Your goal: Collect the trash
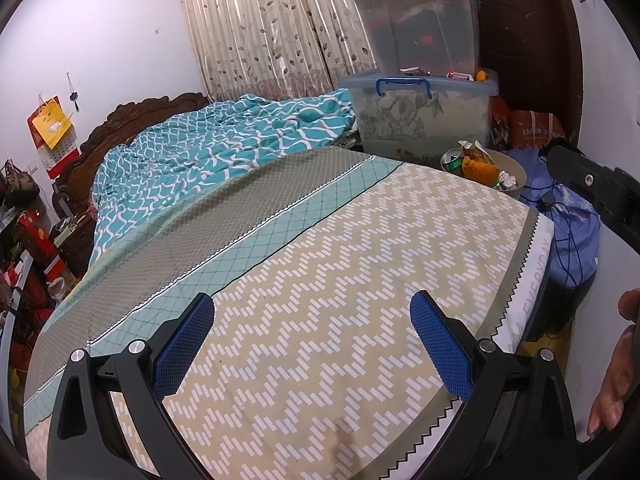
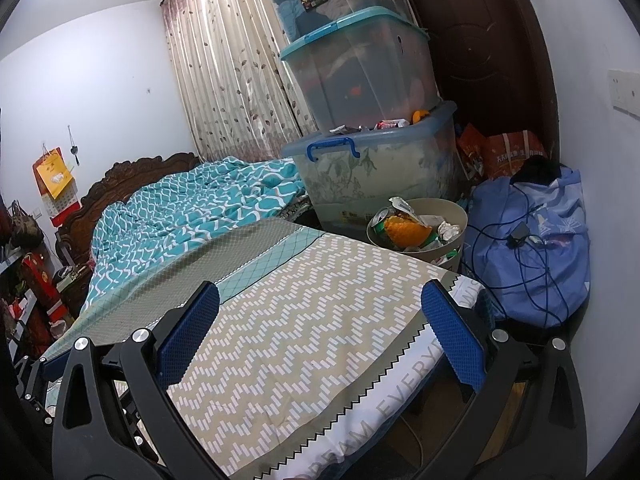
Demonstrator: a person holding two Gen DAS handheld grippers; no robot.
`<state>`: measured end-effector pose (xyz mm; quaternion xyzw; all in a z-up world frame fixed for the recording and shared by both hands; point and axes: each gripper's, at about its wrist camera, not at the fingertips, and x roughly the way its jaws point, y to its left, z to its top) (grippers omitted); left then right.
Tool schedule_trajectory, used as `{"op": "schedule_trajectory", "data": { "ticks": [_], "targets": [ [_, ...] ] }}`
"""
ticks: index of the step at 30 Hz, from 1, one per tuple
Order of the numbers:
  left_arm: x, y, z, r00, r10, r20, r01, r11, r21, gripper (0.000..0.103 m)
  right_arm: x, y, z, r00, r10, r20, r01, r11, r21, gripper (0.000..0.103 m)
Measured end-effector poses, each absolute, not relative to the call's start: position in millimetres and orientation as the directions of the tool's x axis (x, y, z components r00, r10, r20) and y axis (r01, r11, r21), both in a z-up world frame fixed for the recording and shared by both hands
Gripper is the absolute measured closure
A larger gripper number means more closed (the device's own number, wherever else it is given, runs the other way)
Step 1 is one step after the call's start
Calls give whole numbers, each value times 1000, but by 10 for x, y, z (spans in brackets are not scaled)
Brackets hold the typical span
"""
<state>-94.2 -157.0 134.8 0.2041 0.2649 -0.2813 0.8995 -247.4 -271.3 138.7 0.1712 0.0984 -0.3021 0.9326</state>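
Observation:
A beige waste bin [image 2: 454,210] stands past the far corner of the bed, filled with trash: a green can [image 2: 381,216], an orange wrapper [image 2: 406,230] and crumpled paper [image 2: 448,230]. In the left wrist view the same bin [image 1: 516,166] shows the can [image 1: 452,160] and the orange wrapper [image 1: 478,166]. My left gripper [image 1: 314,334] is open over the zigzag bedsheet [image 1: 320,264], nothing between its blue pads. My right gripper [image 2: 320,326] is open too, held over the sheet's foot end [image 2: 304,312]. Part of the right gripper's black body [image 1: 588,184] shows at the left view's right edge.
Stacked clear storage boxes [image 2: 356,68] rise beside the bin. A blue fabric bundle with cables [image 2: 532,240] lies at the right against the wall. A teal quilt [image 2: 200,200] covers the head of the bed. A hand [image 1: 618,368] shows at the right edge. Shelves [image 1: 24,248] crowd the left.

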Motion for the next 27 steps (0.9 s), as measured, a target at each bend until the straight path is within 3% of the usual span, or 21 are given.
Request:
{"op": "schedule_trajectory", "data": {
  "ticks": [27],
  "targets": [
    [-943,-1568,1215,682,-398,-614,632,743,221,9,-2469,-2680,1303,797,-529,-291,598,759,257,3]
  ]
}}
